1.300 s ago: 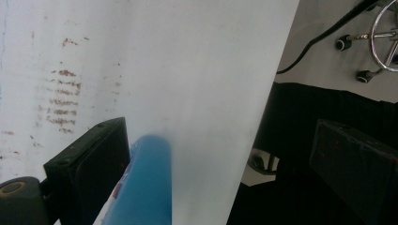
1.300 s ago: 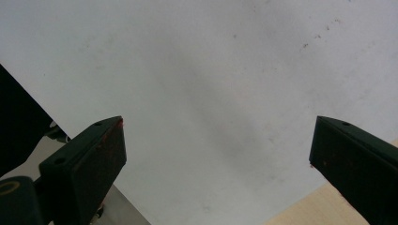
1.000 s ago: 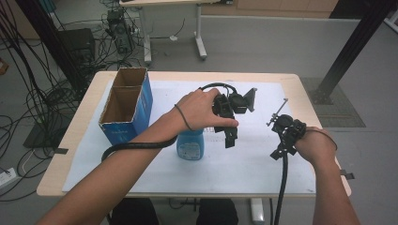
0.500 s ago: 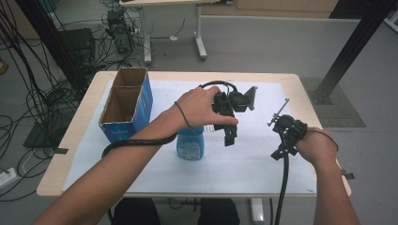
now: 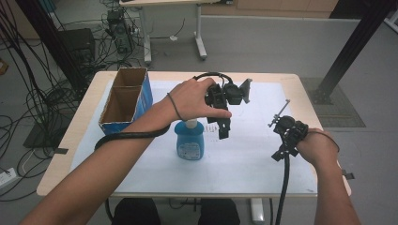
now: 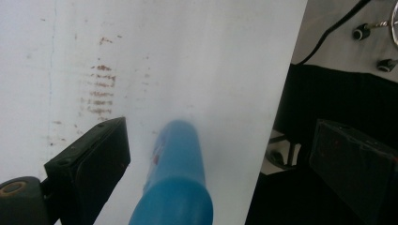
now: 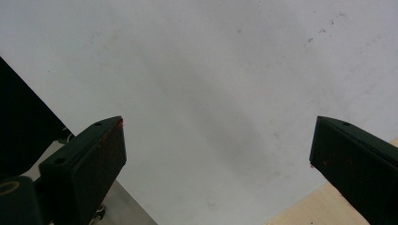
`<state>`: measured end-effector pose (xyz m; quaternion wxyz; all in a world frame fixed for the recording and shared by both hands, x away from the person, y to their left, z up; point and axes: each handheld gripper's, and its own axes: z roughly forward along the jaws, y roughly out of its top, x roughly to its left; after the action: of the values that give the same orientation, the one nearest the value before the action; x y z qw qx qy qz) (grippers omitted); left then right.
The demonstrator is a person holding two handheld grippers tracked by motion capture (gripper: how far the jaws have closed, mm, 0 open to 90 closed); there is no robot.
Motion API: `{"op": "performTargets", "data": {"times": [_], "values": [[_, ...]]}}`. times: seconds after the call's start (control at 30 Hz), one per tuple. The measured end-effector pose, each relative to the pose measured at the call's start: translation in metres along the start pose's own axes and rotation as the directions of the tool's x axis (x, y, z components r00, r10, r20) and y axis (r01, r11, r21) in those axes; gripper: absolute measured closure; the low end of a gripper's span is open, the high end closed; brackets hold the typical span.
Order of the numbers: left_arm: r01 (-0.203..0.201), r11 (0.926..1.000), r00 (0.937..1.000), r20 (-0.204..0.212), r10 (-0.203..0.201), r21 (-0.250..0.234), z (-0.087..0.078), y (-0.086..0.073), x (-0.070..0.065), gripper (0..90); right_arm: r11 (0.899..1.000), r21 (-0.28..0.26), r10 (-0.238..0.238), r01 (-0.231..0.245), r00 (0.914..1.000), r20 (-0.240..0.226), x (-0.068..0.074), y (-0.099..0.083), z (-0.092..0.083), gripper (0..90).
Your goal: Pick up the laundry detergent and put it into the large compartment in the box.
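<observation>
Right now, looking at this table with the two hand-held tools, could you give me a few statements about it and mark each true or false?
1. The blue bottle lies between the left tool's open jaws. True.
2. The cardboard box sits at the table's right edge. False: it stands at the left side.
3. The right tool grips the bottle. False: its jaws are open over bare white table cover.
4. The bottle is inside the box. False: it rests on the cover beside the box.
5. Both tools trail black cables. True.
</observation>
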<state>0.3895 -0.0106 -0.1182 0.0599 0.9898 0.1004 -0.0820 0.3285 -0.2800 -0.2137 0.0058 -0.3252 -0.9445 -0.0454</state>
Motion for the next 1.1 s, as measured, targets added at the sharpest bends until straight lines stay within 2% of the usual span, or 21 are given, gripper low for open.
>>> {"op": "performTargets", "data": {"times": [0.4, 0.73, 0.87, 1.1], "values": [[-0.021, 0.9995, 0.9997, -0.016, 0.02, -0.022, -0.012, -0.031, 0.007, 5.9, 1.0, 0.002, -0.001, 0.001, 1.0, -0.002, 0.001, 0.002, 0.001, 4.0], [-0.029, 0.9995, 0.9992, -0.029, 0.029, -0.014, -0.018, -0.05, 0.011, 5.9, 1.0, -0.002, 0.001, -0.001, 1.0, 0.0, 0.002, 0.001, 0.001, 4.0], [-0.046, 0.9989, 0.9983, -0.037, 0.046, -0.01, -0.021, -0.058, 0.012, 5.8, 1.0, 0.0, 0.0, 0.0, 1.0, 0.0, 0.002, 0.001, 0.001, 4.1], [-0.078, 0.9969, 0.9966, -0.029, 0.078, -0.004, -0.022, -0.066, 0.016, 5.7, 1.0, 0.001, 0.009, -0.009, 1.0, 0.001, 0.003, -0.001, 0.001, 3.9]]}}
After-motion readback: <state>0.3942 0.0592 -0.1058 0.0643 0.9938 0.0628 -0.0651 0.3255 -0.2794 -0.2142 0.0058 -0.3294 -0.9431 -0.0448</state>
